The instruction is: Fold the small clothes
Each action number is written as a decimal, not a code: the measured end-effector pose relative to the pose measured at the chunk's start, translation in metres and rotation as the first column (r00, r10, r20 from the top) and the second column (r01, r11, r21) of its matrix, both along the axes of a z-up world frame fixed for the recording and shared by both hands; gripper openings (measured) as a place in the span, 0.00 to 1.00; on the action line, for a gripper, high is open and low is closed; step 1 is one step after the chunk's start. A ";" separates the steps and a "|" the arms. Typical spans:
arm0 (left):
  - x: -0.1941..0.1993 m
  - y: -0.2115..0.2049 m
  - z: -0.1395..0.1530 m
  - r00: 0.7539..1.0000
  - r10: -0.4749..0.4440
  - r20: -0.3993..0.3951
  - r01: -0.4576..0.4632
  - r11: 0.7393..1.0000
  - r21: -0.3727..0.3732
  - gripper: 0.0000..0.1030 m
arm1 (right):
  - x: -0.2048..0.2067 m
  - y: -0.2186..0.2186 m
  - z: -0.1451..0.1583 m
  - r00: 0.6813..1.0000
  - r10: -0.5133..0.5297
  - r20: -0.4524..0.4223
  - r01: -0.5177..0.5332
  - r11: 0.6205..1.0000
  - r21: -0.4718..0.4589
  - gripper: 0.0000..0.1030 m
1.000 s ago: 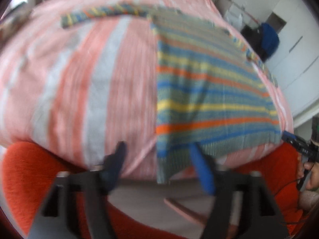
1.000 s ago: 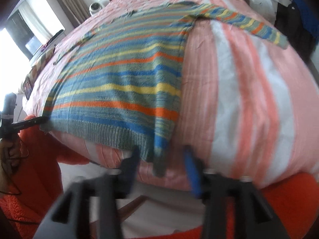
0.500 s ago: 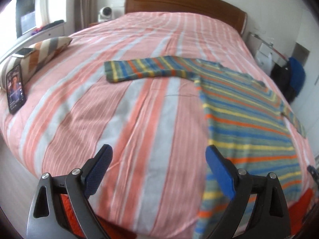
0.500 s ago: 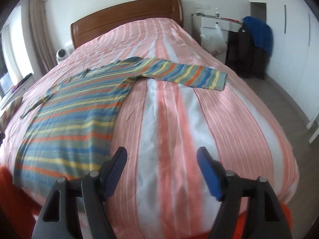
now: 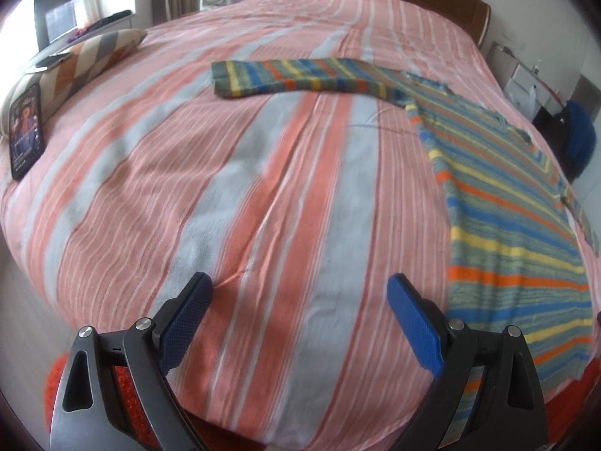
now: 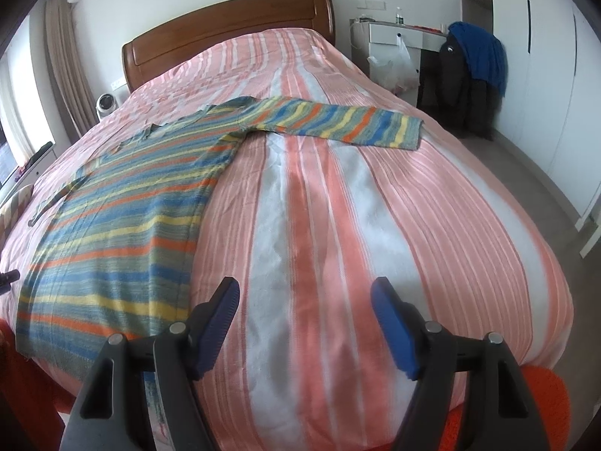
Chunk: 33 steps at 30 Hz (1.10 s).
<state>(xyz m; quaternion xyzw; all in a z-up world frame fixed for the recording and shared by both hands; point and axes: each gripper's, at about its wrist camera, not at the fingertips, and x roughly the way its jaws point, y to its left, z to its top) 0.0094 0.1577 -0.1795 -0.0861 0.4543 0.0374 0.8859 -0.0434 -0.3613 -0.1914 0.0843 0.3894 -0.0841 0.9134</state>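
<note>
Striped knit sweater [image 5: 507, 203] flat on bed [image 5: 263, 188] | phone [image 5: 25, 131], pillow [image 5: 86, 56] at edge

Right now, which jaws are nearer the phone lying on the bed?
Left. The phone lies on the bedspread off to the left jaws' left. The right jaws are on the far side of the striped sweater, and their view misses the phone.

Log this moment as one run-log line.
stage: sweater spread flat on bed, unfolded | left gripper: open, empty | right gripper: open, empty | sleeves: both outstretched
</note>
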 end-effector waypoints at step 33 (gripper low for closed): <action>0.005 -0.004 -0.012 0.999 -0.004 -0.047 0.006 0.999 0.040 0.99 | 0.007 -0.001 -0.013 0.999 -0.004 -0.035 0.004 1.000 0.017 0.76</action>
